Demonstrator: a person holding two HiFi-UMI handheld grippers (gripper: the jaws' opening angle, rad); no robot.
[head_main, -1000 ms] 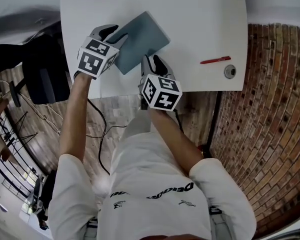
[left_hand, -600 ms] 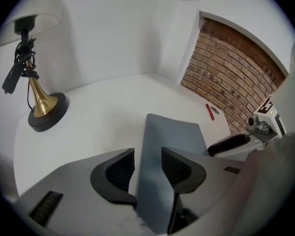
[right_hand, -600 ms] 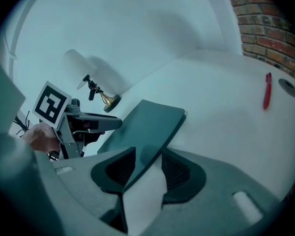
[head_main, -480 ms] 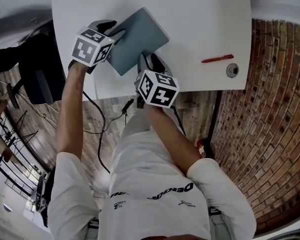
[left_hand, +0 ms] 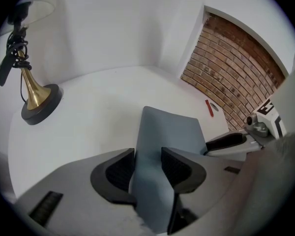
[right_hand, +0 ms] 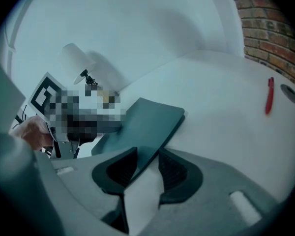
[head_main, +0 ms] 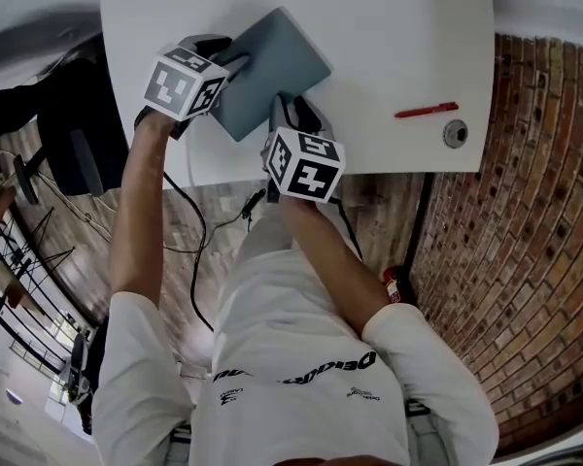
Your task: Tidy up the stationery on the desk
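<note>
1. The white, round-cornered counter is mostly bare. There is open room toward its far side and its right, but its near edge runs just under both my hands.
2. The grey-blue flat notebook lies skewed at the near left of the counter, one corner close to that near edge. If it slips from here, I judge it could slide off the counter.
3. The lamp with a brass stem and dark round base stands far left, well apart. A wide leftward swing could knock it.
4. My left tongs are clamped on the notebook's left corner.
5. My right tongs stand wide and have just been closing. The notebook's near corner sits between the pads, not visibly pressed. With so little of the corner to bite on, it may squirt out or twist against the left hold.
6. The slim red pen lies well to the right, near the counter's edge.
7. A small round metal fitting sits just beside the pen.
</note>
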